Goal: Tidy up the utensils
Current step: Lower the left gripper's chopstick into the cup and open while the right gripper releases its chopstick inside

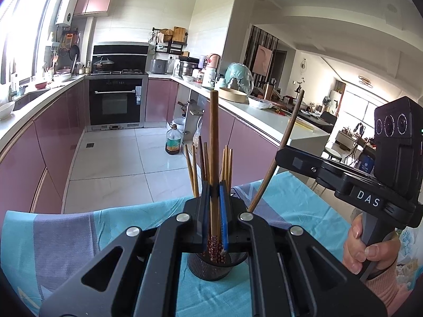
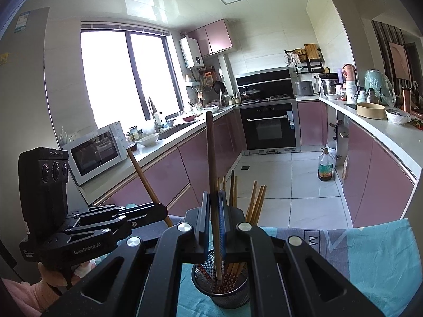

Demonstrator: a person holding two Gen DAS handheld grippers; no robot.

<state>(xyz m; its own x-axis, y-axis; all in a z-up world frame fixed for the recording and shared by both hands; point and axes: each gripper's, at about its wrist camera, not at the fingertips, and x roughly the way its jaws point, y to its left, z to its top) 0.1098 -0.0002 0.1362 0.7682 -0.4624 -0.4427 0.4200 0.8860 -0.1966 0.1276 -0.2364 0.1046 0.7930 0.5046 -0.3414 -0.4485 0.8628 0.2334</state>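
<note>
A black mesh holder [image 1: 211,266] stands on the cloth-covered table and holds several brown chopsticks [image 1: 195,169]. My left gripper [image 1: 214,206] is shut on one upright chopstick [image 1: 213,137] whose patterned lower end is inside the holder. My right gripper [image 2: 214,216] is shut on a darker chopstick [image 2: 210,153], its lower end also in the holder [image 2: 222,288]. In the left wrist view the right gripper [image 1: 284,155] is at the right, holding its chopstick [image 1: 288,134] slanted. In the right wrist view the left gripper [image 2: 161,211] is at the left with its chopstick [image 2: 145,177].
The table is covered with a teal and grey cloth [image 1: 92,232]. Beyond its far edge lies the tiled kitchen floor with an oil bottle [image 1: 173,141]. Pink cabinets and counters [image 1: 39,111] run along both sides, with an oven [image 1: 116,101] at the back.
</note>
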